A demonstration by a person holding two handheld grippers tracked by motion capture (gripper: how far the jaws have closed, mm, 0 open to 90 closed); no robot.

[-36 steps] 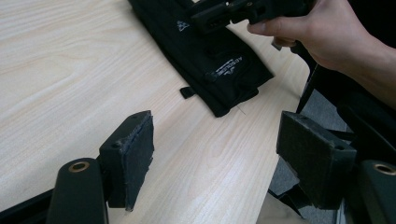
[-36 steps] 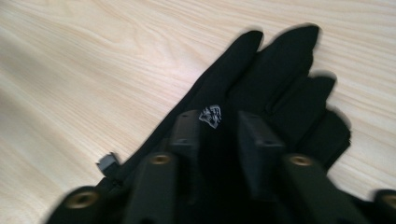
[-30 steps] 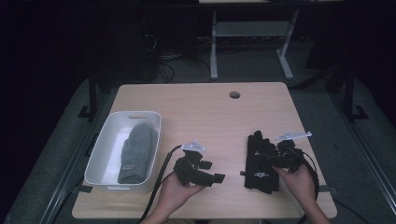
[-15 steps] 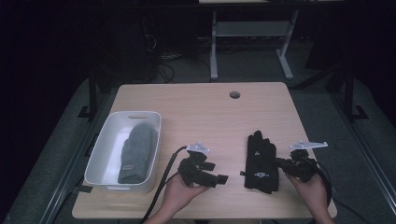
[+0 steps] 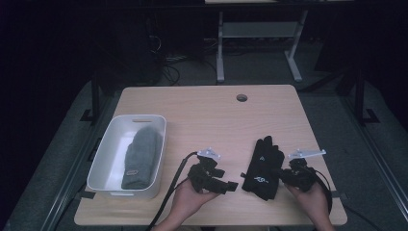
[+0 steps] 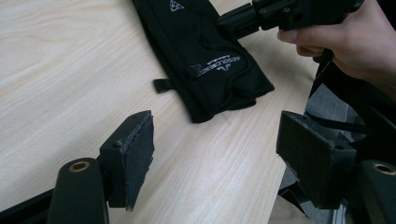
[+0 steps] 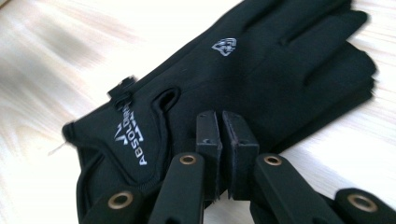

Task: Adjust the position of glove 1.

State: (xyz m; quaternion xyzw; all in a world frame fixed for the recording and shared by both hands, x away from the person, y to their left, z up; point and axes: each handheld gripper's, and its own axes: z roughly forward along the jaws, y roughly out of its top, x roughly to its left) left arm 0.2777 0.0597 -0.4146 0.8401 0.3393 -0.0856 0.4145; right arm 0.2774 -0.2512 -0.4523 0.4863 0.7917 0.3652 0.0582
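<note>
Black glove (image 5: 263, 168) lies lengthwise away from us on the surface; right tongs (image 5: 285, 174), pressed together and empty, sit nearest; left tongs (image 5: 230, 185) gape wide.

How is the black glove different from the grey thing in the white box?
The black glove lies flat on the bare wooden table; the grey knit item lies inside the white bin. The black glove is smooth with white printed logos and spread fingers; the grey knit item looks thick and woolly, with no separate fingers showing and a small label near one end. Both are soft and lie lengthwise, pointing away from the person.
</note>
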